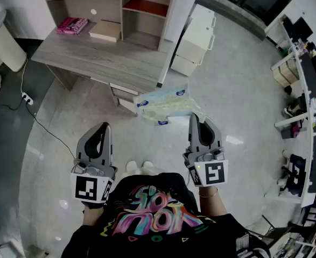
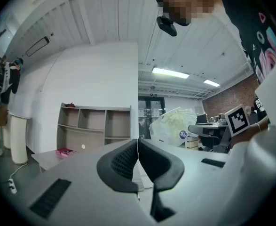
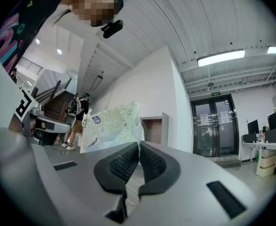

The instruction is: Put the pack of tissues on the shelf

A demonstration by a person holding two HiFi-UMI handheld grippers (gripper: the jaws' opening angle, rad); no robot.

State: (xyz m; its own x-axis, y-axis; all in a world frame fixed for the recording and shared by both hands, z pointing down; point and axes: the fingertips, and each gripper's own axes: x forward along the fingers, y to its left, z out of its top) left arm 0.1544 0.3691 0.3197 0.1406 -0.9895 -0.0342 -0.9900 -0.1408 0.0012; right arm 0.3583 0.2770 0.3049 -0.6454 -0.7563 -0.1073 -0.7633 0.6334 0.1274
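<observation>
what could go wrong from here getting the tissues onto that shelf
1. The right gripper pinches the pack of tissues only at one edge, most of it sticking out sideways, so it may slip or the wrap may tear.
2. The left gripper is shut and apart from the pack, giving no support if it sags.
3. The shelf compartments look tight for the bulky pack; it may catch on a divider.

Pale tissue pack (image 1: pixel 166 105) aloft, seemingly pinched
</observation>
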